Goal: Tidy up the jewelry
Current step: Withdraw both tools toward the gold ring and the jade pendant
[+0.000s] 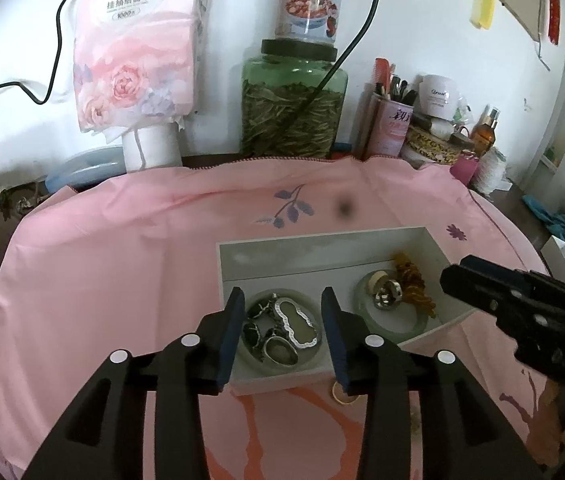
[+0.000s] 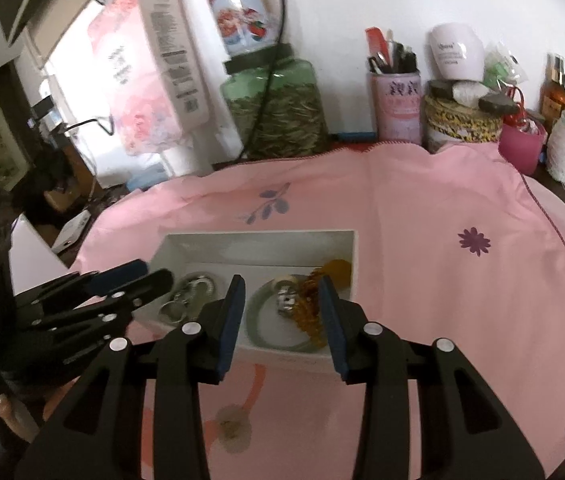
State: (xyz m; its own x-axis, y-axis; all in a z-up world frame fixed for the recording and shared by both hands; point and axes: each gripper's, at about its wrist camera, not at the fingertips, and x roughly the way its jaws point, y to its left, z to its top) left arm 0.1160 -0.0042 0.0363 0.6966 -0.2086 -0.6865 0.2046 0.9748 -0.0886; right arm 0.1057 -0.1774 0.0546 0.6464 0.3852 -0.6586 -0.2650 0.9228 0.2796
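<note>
Your left tongs (image 1: 282, 336) stand open and empty, directly over the silver pendant (image 1: 296, 326) in the white box (image 1: 322, 256); right tongs (image 2: 280, 316) open, empty, over the amber beads (image 2: 310, 300) alongside.

A lived-in home: pink floral cloth (image 1: 122, 260) over a table, tissue pack (image 1: 134, 40) at eleven o'clock, cosmetics (image 1: 438, 94) at one

Pink cloth (image 1: 122, 264) under white box (image 1: 282, 258)
</note>
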